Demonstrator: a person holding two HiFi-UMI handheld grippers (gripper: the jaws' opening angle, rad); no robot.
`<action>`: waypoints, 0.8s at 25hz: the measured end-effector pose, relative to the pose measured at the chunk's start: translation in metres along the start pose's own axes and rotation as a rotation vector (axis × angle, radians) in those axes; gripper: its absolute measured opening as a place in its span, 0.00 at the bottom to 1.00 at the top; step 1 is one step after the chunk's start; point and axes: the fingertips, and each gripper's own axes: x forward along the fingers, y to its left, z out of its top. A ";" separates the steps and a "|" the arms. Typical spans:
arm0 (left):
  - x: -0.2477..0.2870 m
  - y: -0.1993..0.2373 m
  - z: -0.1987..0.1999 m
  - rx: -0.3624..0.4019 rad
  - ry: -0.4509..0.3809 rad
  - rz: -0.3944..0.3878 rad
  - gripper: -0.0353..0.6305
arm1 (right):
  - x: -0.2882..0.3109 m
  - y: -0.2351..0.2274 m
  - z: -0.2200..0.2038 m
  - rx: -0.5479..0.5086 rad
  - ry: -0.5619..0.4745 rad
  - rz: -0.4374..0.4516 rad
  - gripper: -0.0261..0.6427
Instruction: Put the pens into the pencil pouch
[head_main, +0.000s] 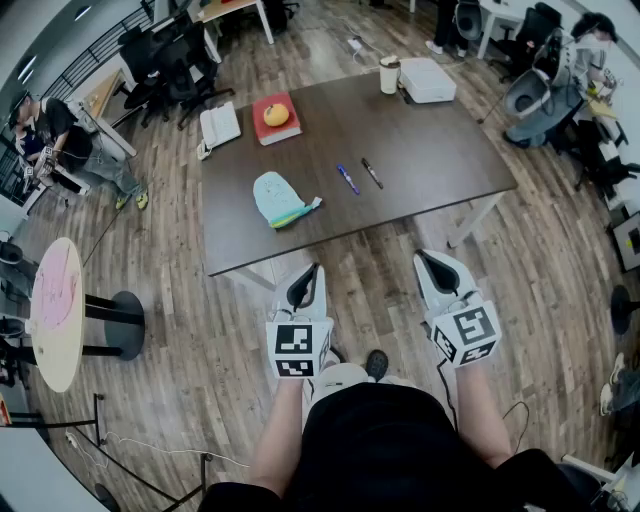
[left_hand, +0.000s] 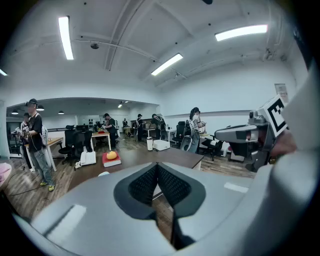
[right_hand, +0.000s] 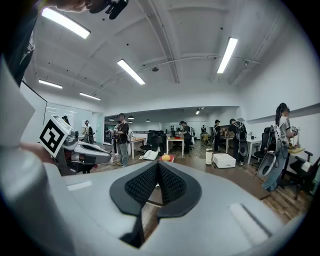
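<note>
A light blue pencil pouch (head_main: 277, 198) lies on the dark brown table (head_main: 430, 160), near its front edge at the left. To its right lie a blue pen (head_main: 347, 179) and a black pen (head_main: 372, 173), side by side and apart from the pouch. My left gripper (head_main: 310, 271) and right gripper (head_main: 429, 260) hang in front of the table over the wood floor, well short of the pens. Both are shut with nothing between the jaws (left_hand: 157, 167) (right_hand: 158, 166). The pens are hidden in both gripper views.
On the table's far side stand a white box (head_main: 427, 79), a cup (head_main: 389, 75), a red book with an orange fruit (head_main: 276, 117) and a white book (head_main: 220, 125). Office chairs (head_main: 165, 70), other desks and people surround the table. A round side table (head_main: 57, 312) stands at left.
</note>
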 end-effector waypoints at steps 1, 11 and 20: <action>0.000 -0.003 0.000 0.000 0.000 0.000 0.05 | -0.002 -0.004 0.000 -0.001 -0.003 0.001 0.05; -0.005 -0.029 -0.002 -0.014 0.001 -0.022 0.05 | -0.015 -0.005 -0.010 0.009 0.002 0.029 0.05; -0.018 -0.033 -0.006 -0.011 0.010 -0.021 0.05 | -0.023 0.002 -0.011 0.032 -0.027 0.011 0.05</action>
